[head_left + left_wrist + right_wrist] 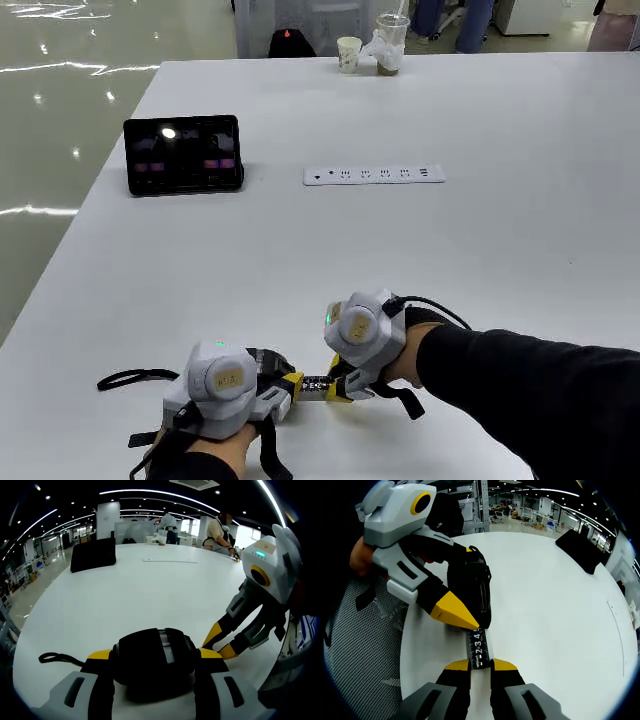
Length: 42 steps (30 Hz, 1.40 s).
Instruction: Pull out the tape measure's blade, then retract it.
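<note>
Tablet (182, 153), power strip (374, 175) and cups (349, 54) stand well beyond the tape measure (270, 366).

Table top (480, 250) — plain white, slightly glossy.
Left gripper (290, 385) and right gripper (335, 388): pale grey shells, black jaws, yellow tips. Each shell has a dull yellow round disc; the right gripper's shell also has a small green light.
Tape measure case (470, 587): black.
Blade (478, 647): black, with white numerals and tick marks.
Strap (130, 378): black.
Sleeve (520, 385): black.
Tablet (183, 153): black frame, dark screen with pink and purple patches.
Power strip (374, 175): white, dark socket slots.
Paper cup (348, 53): off-white.
Floor (60, 100) — pale grey-green, white glare streaks.
</note>
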Each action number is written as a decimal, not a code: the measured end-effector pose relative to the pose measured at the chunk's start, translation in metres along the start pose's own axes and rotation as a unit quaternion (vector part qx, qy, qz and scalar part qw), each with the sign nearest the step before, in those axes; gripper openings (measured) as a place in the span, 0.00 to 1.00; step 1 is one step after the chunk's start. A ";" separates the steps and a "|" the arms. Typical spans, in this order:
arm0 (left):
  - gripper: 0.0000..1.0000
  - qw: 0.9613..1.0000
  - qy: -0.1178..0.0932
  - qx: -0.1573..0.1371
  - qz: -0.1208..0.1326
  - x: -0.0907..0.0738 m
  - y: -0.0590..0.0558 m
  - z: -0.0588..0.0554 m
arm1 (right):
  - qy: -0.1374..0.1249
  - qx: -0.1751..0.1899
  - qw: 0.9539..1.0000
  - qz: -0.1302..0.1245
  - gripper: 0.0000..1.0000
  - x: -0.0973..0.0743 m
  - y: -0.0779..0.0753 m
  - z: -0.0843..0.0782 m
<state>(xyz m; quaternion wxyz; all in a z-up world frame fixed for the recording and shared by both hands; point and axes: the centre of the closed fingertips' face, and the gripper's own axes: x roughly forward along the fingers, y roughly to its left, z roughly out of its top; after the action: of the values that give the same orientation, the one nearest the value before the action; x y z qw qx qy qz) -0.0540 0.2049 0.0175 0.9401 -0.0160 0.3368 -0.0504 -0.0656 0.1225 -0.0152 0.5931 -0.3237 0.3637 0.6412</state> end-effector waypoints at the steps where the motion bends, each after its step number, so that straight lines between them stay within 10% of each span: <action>1: 0.59 1.000 0.000 0.000 0.000 0.000 0.000 0.000 | -0.003 -0.003 1.000 -0.002 0.11 0.001 -0.001 0.001; 42: 0.60 1.000 0.001 -0.005 -0.006 0.001 0.000 0.000 | -0.040 -0.010 0.999 0.001 0.12 0.019 0.004 0.029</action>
<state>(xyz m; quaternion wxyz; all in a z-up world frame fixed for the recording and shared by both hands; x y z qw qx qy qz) -0.0533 0.2051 0.0169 0.9395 -0.0231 0.3375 -0.0545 -0.0706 0.1565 -0.0157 0.6030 -0.3034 0.3340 0.6579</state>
